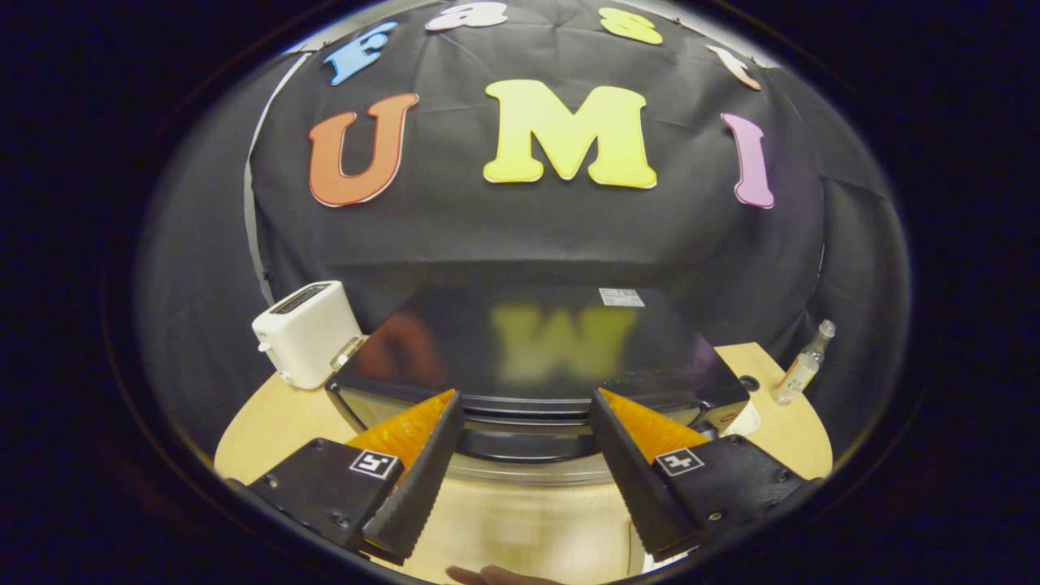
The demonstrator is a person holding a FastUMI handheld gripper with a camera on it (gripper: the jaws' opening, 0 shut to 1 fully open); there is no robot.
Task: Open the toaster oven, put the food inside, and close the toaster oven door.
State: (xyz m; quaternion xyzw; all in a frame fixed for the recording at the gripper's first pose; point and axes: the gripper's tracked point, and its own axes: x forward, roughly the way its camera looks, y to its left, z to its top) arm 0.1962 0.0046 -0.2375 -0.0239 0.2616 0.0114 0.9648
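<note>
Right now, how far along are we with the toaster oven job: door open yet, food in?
Early stage. Nothing looks done: the toaster oven door seems closed, though it shows poorly from above. In hand: the gripper is open, fingers spread on either side of the door handle, holding nothing. Left: open the door, load the food, close the door. I see no food, just a white toaster and a small bottle beside the oven.
</note>
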